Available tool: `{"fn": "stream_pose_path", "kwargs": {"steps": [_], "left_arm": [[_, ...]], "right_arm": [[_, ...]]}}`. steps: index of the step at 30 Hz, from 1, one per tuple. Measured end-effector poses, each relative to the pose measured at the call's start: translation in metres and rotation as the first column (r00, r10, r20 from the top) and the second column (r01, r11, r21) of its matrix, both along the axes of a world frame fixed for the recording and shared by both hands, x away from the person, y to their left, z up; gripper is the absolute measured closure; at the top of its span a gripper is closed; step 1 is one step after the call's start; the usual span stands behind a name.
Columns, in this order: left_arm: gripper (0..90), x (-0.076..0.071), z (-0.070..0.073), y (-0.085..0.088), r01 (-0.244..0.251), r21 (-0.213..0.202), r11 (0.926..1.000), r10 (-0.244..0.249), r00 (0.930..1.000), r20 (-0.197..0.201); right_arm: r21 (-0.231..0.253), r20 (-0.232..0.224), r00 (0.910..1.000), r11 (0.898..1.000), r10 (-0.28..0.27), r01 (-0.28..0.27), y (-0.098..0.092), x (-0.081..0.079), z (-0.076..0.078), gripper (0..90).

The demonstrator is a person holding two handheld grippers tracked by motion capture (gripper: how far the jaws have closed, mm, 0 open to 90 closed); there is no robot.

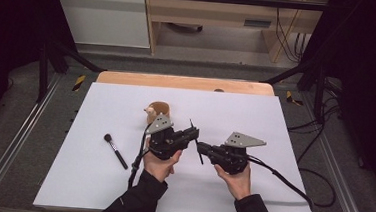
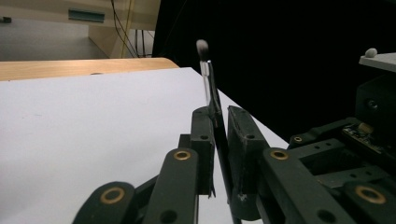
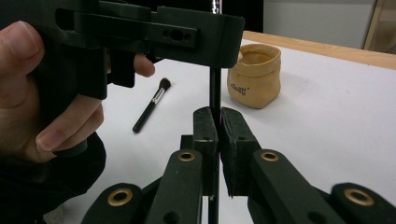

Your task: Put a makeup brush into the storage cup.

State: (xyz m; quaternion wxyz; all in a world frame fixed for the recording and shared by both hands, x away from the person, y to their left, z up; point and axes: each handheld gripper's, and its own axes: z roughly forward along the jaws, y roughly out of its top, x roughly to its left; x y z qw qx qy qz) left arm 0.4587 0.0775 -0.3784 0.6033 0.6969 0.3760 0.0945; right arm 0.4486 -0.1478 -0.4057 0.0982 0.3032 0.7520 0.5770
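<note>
Both grippers, left gripper (image 1: 194, 132) and right gripper (image 1: 201, 148), clamp thin brush (image 2: 208, 86); long axis upright, bristle tip up.

Tan pouch (image 3: 254, 75), blk brush (image 1: 115, 151), white table (image 1: 255, 120), blk tongs (image 1: 196, 139)

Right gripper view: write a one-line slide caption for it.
Right gripper clamps a thin black brush handle that the left gripper also holds from above; a tan pouch and a second brush lie beyond.
</note>
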Motion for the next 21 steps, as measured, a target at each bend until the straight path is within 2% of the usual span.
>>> {"fn": "stream_pose_path", "kwargs": {"steps": [4,15,21], "left_arm": [[82.7,-0.0018,0.0006,-0.0018,0.009,-0.012,0.9999,-0.009,1.0,0.001],[84.7,-0.0044,0.0021,-0.0038,0.014,-0.006,0.9999,-0.014,0.9999,0.007],[84.7,-0.0047,0.0034,-0.0002,-0.003,0.021,0.9998,0.003,0.9997,0.023]], "right_arm": [[0.0,0.001,1.0,1.0,0.002,-0.002,0.0005,-0.0001,-0.0002,85.8],[0.001,0.006,1.0,1.0,0.005,-0.005,0.0015,-0.0005,-0.0006,84.9],[-0.001,0.021,0.9997,1.0,-0.013,0.013,-0.0013,-0.0014,0.0022,75.1]]}}
